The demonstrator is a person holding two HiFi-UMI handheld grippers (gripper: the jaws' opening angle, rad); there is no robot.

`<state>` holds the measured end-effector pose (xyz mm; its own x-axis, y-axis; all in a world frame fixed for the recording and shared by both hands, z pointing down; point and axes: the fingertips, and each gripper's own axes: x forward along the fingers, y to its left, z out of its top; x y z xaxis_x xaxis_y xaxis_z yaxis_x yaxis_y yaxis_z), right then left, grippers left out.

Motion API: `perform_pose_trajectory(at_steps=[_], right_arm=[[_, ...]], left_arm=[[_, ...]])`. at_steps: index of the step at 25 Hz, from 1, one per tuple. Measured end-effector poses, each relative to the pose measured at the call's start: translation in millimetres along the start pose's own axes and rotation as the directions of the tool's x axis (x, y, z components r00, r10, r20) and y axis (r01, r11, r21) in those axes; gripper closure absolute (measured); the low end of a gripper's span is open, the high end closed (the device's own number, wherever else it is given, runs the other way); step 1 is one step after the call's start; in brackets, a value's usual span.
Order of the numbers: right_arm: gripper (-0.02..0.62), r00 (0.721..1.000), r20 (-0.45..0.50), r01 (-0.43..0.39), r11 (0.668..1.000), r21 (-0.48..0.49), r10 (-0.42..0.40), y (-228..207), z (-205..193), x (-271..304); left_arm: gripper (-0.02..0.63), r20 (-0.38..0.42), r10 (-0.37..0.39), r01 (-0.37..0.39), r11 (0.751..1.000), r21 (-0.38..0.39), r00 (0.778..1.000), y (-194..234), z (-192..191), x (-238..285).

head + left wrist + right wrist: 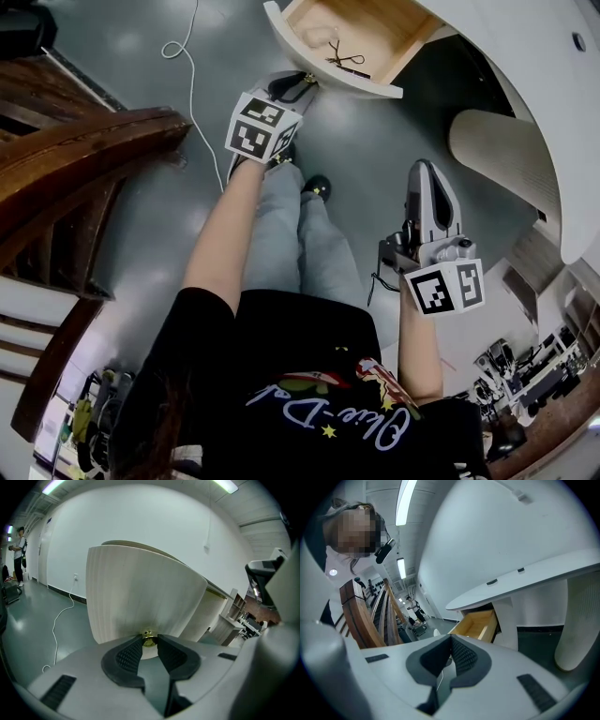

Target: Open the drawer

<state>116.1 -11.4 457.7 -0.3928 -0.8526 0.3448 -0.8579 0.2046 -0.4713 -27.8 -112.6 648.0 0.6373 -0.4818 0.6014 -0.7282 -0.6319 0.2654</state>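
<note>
Drawer open, left gripper on its knob.
The left gripper [149,643] is clenched on the small brass knob [149,637] of the drawer [361,86]. The drawer juts out from under the white desk [534,84] at the top middle of the head view, its wooden inside bare but for a small dark wiry thing [347,59]. The right gripper [424,171] hangs at the lower right of that view, well apart from the drawer, its jaws pressed together on nothing.

White cable [191,89] on glossy grey floor [131,42]
</note>
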Motion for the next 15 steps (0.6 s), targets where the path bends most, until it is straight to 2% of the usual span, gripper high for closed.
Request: perform_pose_trajectory(at_steps=[6,15], right_arm=[[0.595,0.999,0.011,0.045,0.998,-0.034,-0.044,-13.3,1.2,-15.9],[0.595,0.998,0.001,0.056,0.998,0.003,-0.056,7.4,-13.4,-10.3]], left_arm=[[0.508,0.024,0.010,-0.010,1.000,-0.023,1.000,-1.6,-0.5,-1.8],[0.506,0.019,-0.003,0.004,1.000,-0.025,1.000,-2.7,-0.8,-1.9]])
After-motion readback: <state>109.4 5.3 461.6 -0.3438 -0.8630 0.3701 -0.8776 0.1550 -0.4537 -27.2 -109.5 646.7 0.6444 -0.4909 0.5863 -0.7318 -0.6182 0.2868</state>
